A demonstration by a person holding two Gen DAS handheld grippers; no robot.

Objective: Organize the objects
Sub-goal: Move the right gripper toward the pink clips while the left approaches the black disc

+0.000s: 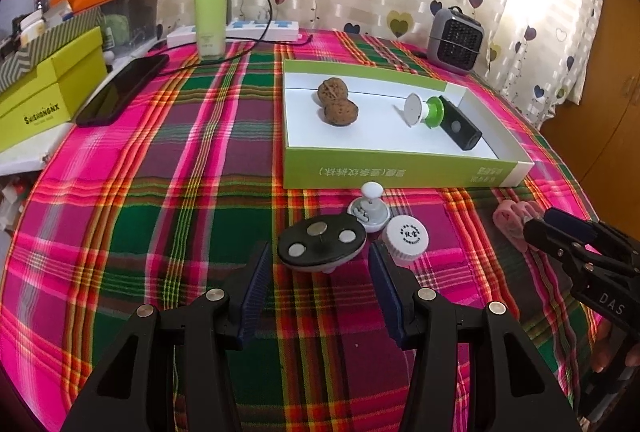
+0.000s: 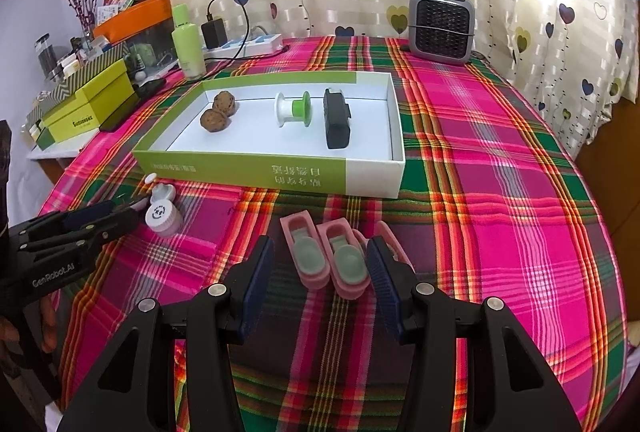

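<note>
The black oval disc lies on the plaid worktop, just ahead of the left hand-held gripper, whose jaws stand apart and empty. Advance until both pads bracket the disc's edges, then close evenly; the low profile may slip. The pink clips sit between the spread jaws of the right hand-held gripper, not clamped. Destination is probably the green tray, which holds walnuts.
</note>
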